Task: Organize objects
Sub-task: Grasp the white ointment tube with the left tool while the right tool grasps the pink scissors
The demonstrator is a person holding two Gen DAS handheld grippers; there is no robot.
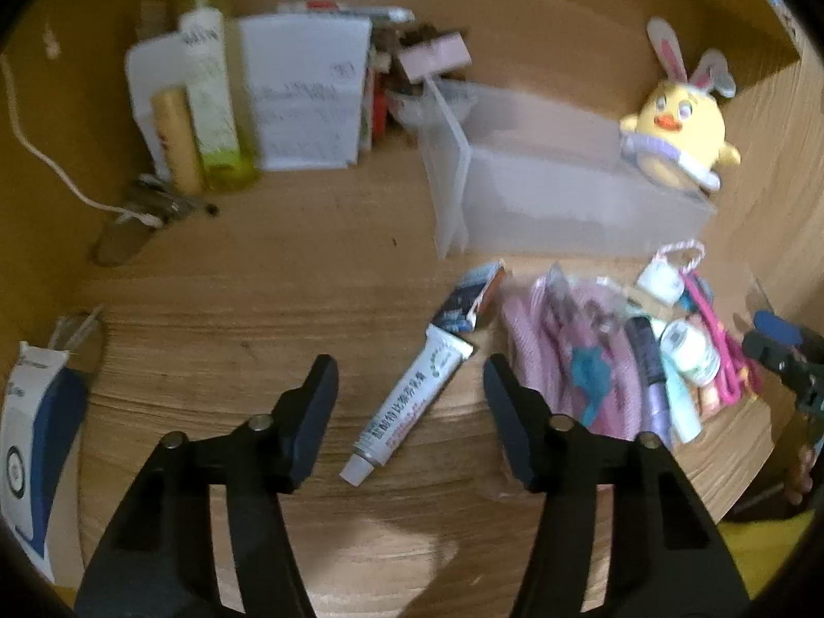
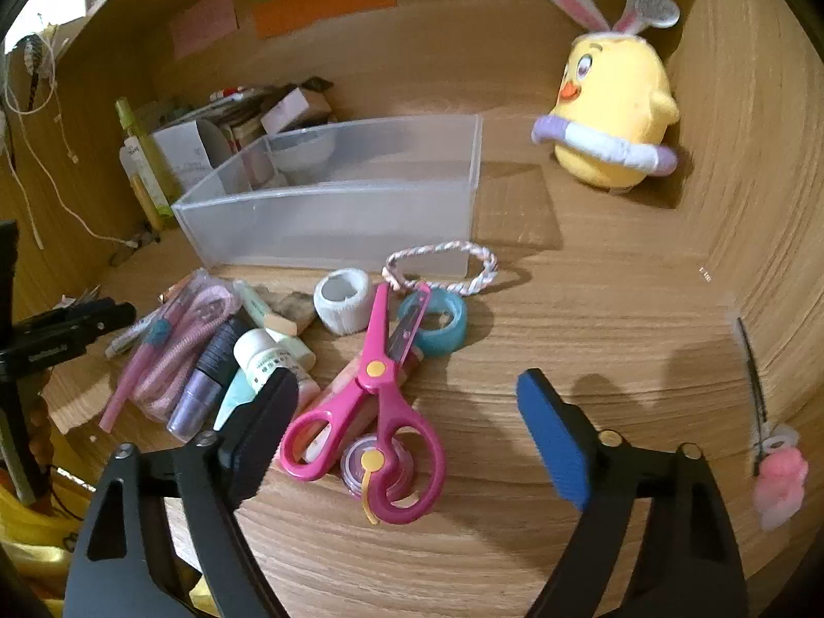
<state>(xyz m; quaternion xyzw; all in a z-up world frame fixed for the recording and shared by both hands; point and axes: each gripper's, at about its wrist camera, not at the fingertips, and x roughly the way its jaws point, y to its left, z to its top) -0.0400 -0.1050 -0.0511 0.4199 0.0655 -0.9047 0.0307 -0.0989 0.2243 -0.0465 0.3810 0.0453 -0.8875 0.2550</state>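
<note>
My left gripper (image 1: 409,376) is open and empty, with a white ointment tube (image 1: 407,401) lying on the wood between its fingers. My right gripper (image 2: 407,391) is open and empty above pink scissors (image 2: 373,401) that lie on a small pink jar (image 2: 378,463). A clear plastic bin (image 2: 335,206) stands behind the pile; it also shows in the left wrist view (image 1: 541,175). The pile holds a pink cord bag (image 2: 180,340), a white bottle (image 2: 268,355), a purple tube (image 2: 206,381), a white tape roll (image 2: 342,304) and a blue tape roll (image 2: 438,324).
A yellow chick plush (image 2: 613,113) sits in the back right corner. Bottles and a white box (image 1: 304,92) stand at the back left. A blue-and-white carton (image 1: 36,412) is at the left edge. A pink hair clip (image 2: 777,468) lies at the right. A braided loop (image 2: 443,268) lies by the bin.
</note>
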